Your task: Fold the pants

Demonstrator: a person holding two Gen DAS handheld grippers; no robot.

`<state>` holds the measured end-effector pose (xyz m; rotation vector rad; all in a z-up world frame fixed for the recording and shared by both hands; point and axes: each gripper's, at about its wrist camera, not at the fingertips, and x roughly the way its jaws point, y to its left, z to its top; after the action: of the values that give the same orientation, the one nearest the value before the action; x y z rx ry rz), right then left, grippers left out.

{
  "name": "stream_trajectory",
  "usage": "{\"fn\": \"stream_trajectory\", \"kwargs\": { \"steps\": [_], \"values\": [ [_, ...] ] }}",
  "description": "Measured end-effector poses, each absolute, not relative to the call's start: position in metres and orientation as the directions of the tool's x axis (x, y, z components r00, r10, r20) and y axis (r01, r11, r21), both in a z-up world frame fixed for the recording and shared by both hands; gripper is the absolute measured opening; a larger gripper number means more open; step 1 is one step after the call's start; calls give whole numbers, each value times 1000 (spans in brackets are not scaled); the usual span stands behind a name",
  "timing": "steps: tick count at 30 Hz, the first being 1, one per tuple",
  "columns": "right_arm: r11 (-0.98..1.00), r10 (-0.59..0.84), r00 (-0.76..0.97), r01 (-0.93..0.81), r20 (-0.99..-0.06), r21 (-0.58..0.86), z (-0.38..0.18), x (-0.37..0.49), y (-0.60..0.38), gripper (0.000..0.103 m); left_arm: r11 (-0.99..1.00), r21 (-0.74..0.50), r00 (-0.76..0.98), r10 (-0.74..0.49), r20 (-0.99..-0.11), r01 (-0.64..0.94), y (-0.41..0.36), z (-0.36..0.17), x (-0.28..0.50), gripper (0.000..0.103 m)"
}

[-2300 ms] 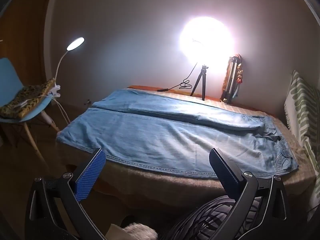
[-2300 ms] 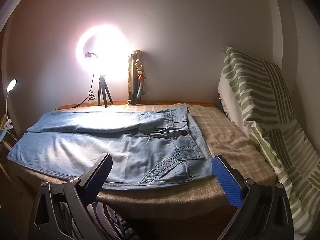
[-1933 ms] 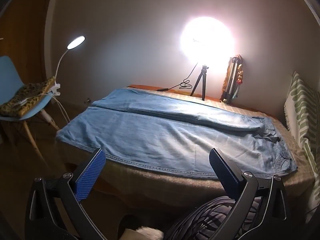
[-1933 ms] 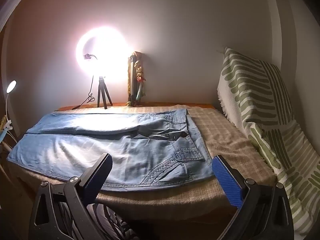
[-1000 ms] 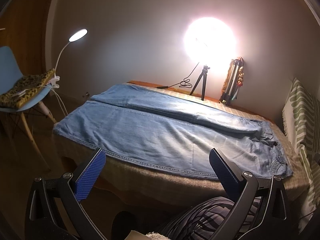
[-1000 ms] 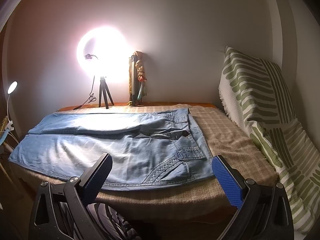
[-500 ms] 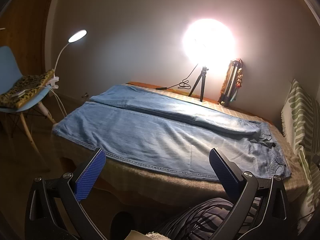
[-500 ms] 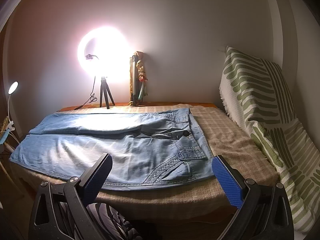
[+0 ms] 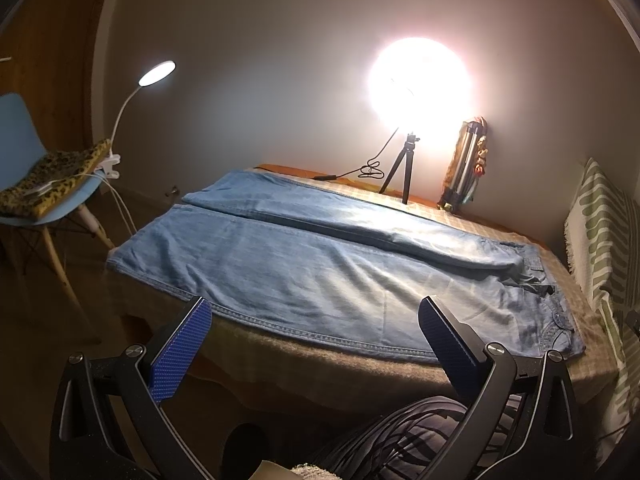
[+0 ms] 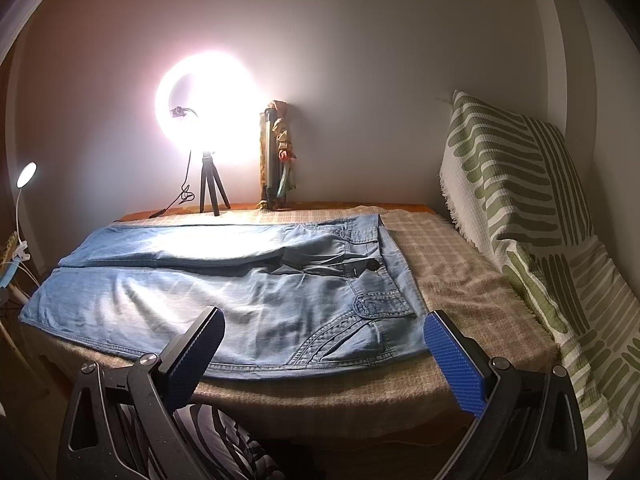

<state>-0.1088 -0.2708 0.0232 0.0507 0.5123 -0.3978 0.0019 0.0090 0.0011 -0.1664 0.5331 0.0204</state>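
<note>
Light blue denim pants [image 9: 320, 264] [image 10: 224, 288] lie flat on a bed covered by a beige checked blanket [image 9: 320, 364] [image 10: 456, 280], legs to the left, waistband to the right. My left gripper [image 9: 316, 316] hovers open in front of the near leg's lower seam, holding nothing. Open as well, my right gripper [image 10: 324, 328] floats just before the near hip pocket and waistband corner. Neither touches the fabric. A person's striped knee [image 9: 416, 436] shows below the bed edge.
A bright ring light on a small tripod [image 9: 404, 168] [image 10: 210, 184] and a folded tripod [image 9: 464, 168] stand at the wall. A green-striped cushion [image 10: 532, 216] lines the right side. A blue chair [image 9: 36, 184] with a clip lamp [image 9: 156, 74] stands left.
Both grippers have drifted slightly toward the bed and stayed open. The pants have not moved.
</note>
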Motion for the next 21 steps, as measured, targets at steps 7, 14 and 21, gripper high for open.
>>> {"fn": "stream_trajectory", "kwargs": {
  "steps": [7, 14, 21],
  "values": [
    [922, -358, 797, 384, -487, -51, 23, -108, -271, 101, 987, -151, 862, -24, -507, -61, 9, 1, 2, 103],
    [923, -358, 797, 382, -487, -52, 23, -107, -271, 101, 987, -145, 862, -20, -507, -62, 10, 2, 5, 103],
    [923, -360, 793, 381, -492, -60, 22, -101, -271, 101, 989, -124, 863, 3, -505, -76, 15, 5, 12, 103]
  ]
}}
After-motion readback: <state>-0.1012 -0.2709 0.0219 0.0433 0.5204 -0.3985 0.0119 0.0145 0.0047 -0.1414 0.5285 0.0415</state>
